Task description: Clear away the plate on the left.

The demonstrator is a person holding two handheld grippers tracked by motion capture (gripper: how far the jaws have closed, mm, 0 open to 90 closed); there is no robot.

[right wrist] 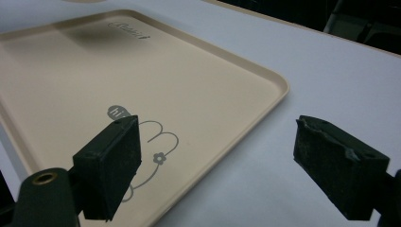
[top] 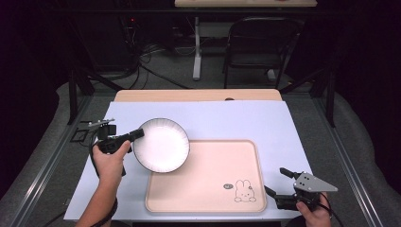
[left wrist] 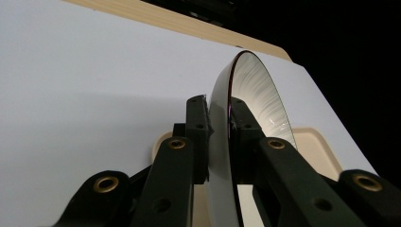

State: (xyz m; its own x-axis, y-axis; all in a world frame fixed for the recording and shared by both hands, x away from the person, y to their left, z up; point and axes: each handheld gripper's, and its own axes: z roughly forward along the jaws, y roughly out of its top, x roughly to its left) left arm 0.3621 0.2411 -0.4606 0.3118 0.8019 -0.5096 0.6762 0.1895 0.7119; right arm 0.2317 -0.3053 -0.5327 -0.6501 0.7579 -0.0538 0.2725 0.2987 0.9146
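The plate (top: 161, 144) is clamped by its rim in the left gripper (top: 137, 134), carried over the tray's (top: 208, 189) near-left corner; lowering flat onto it seems next, the right gripper (top: 276, 182) held agape.

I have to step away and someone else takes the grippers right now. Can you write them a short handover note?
Left gripper: shut on the rim of the white plate, held off the table, overlapping the beige tray's near-left corner.
Right gripper: open, holding nothing, beside the tray's right edge.
Done: plate gripped and lifted.
Left: probably set the plate down on the tray, then release.
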